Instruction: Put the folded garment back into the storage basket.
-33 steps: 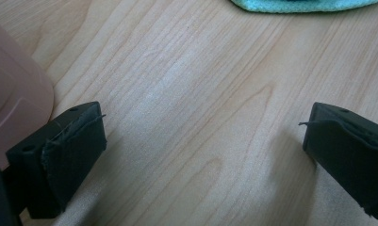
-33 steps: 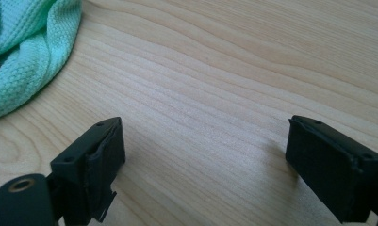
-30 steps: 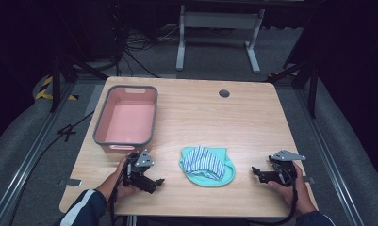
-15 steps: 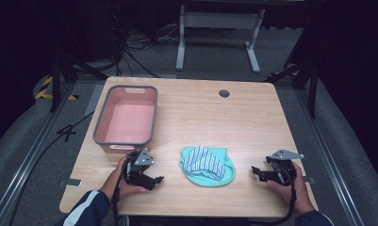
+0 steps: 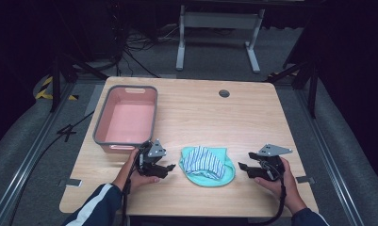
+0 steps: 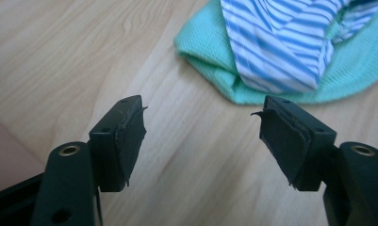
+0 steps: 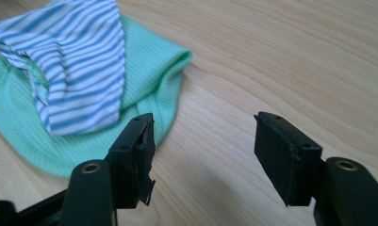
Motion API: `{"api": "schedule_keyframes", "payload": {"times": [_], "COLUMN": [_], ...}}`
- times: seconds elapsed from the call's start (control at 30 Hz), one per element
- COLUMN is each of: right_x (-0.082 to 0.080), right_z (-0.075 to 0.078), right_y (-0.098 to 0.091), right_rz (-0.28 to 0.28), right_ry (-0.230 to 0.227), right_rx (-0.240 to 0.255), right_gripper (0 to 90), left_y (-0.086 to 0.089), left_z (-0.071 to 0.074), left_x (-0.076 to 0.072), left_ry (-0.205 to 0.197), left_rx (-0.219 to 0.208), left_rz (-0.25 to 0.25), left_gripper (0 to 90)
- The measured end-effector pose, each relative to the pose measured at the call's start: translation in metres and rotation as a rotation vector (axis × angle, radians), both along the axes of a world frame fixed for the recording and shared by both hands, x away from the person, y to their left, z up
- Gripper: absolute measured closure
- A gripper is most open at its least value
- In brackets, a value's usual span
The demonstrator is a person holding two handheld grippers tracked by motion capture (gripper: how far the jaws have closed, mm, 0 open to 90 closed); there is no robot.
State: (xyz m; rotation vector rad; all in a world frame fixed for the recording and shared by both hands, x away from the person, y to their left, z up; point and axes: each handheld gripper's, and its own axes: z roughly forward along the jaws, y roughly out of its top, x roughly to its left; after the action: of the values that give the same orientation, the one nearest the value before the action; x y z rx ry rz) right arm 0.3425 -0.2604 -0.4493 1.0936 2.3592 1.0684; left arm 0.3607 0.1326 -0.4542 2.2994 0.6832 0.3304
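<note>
While both pairs of jaws stand wide apart with nothing between them, each points at the cloth from its own side. In the left gripper view the left gripper (image 6: 203, 136) hangs over bare wood, its black pads frayed at the edges, and the green cloth (image 6: 215, 70) lies just beyond the jaws with a blue-striped cloth (image 6: 281, 42) on top of it. In the right gripper view the right gripper (image 7: 203, 155) is likewise empty; its left jaw stands in front of the green cloth's (image 7: 158, 80) edge, whether touching it I cannot tell, and the striped cloth (image 7: 78, 61) is heaped on the green one.

From the high view, the left gripper (image 5: 164, 165) sits just left of the cloth pile, held in the left hand (image 5: 138, 176), and the right gripper (image 5: 247, 170) sits near its right side, held in the right hand (image 5: 278, 181). The green cloth (image 5: 217, 178) and striped cloth (image 5: 203, 160) lie near the front edge of the table (image 5: 215, 113), between the two grippers. A pink bin (image 5: 127, 118) with a grey rim stands on the table's left part, just behind the left gripper.
</note>
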Motion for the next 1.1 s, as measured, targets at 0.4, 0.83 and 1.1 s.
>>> {"api": "schedule_keyframes", "payload": {"times": [0.4,0.83,1.1], "right_x": [0.016,0.033,0.031], "right_z": [0.000,-0.017,-0.023], "right_y": [0.045,0.059,0.060], "right_rz": [0.074,0.043,0.041], "right_ry": [0.031,0.102,0.096], "right_rx": [-0.034,-0.070,-0.066], "right_gripper": [48.2,44.9,46.3], "left_y": [-0.031,-0.045,-0.044], "left_z": [-0.006,-0.019,-0.025], "left_x": [0.018,0.024,0.026], "left_ry": [0.006,0.061,0.082], "left_rx": [0.002,0.001,-0.031], "left_rz": [-0.009,-0.035,-0.016], "left_gripper": [34.6,30.9,25.2]}}
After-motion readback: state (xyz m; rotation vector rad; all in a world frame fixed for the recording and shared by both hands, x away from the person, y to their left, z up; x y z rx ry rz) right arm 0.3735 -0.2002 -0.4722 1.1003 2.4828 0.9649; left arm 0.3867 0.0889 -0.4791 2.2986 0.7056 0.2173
